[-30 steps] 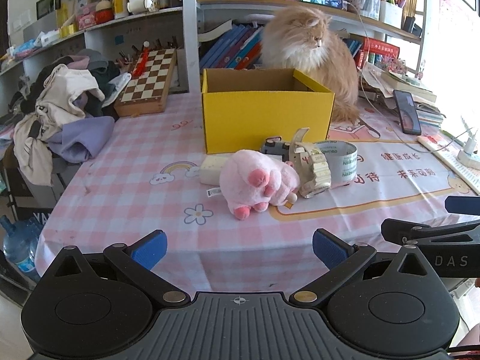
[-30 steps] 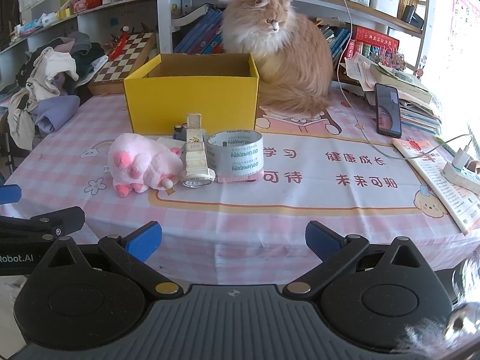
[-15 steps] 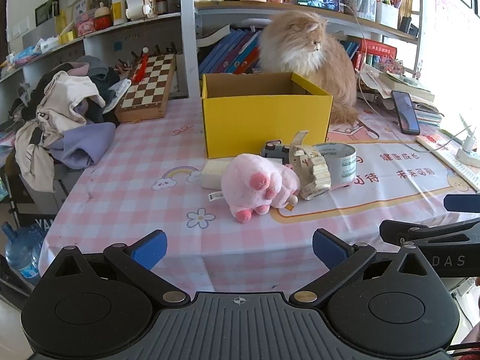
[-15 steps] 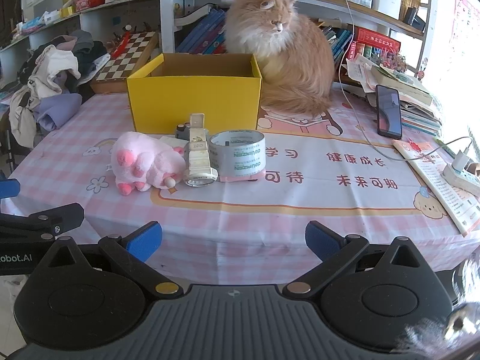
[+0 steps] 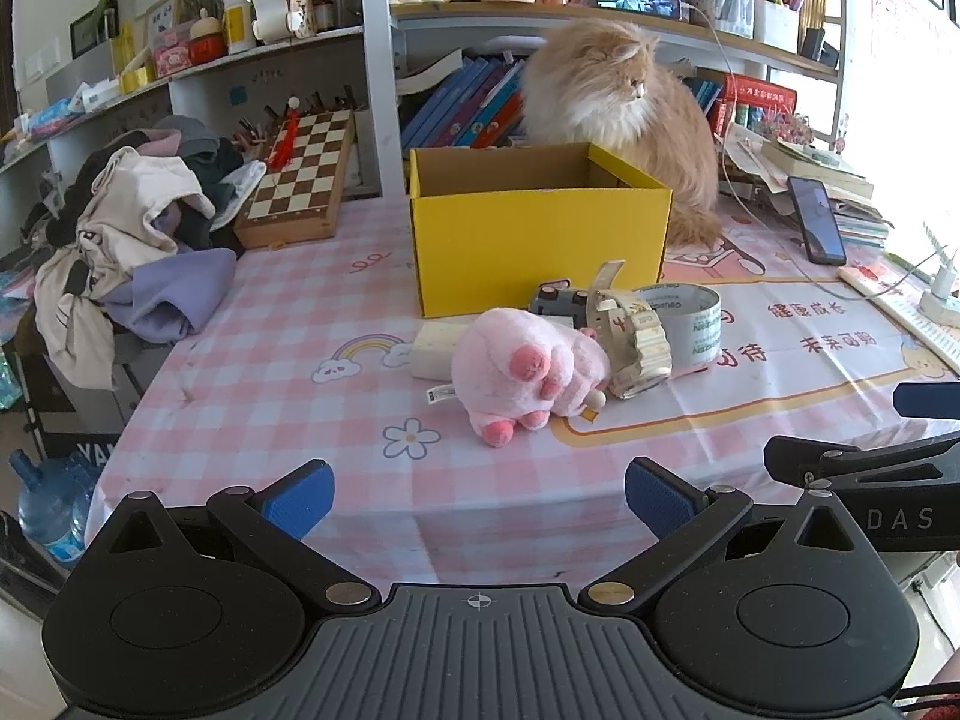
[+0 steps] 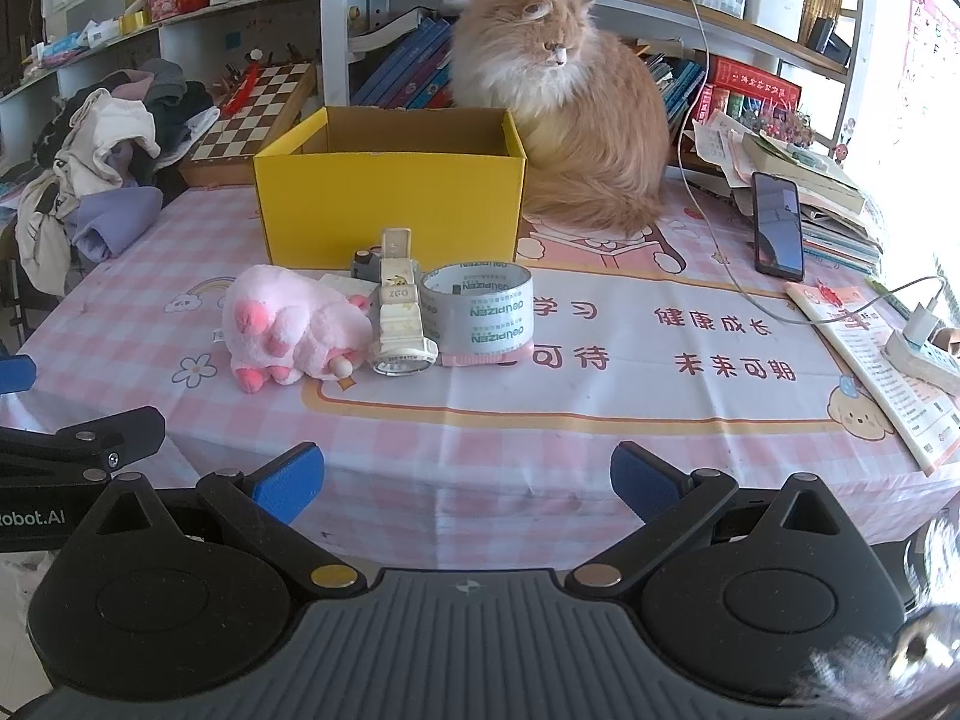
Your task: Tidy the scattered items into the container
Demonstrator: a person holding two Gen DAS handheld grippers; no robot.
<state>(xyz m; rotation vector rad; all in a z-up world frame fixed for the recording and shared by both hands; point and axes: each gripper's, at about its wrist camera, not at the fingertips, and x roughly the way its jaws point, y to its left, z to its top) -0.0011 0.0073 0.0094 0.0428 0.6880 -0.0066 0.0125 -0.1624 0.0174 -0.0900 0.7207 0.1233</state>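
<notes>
Plainly, plush (image 6: 288, 324), watch (image 6: 399, 324) and tape (image 6: 480, 315) lie at the box's (image 6: 390, 204) six o'clock, both grippers (image 5: 477, 495) (image 6: 465, 483) apart, empty.

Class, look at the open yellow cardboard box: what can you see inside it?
Inside the open yellow cardboard box only bare brown inner walls show. Its floor is hidden by the front wall, so whether anything lies there cannot be told.
</notes>
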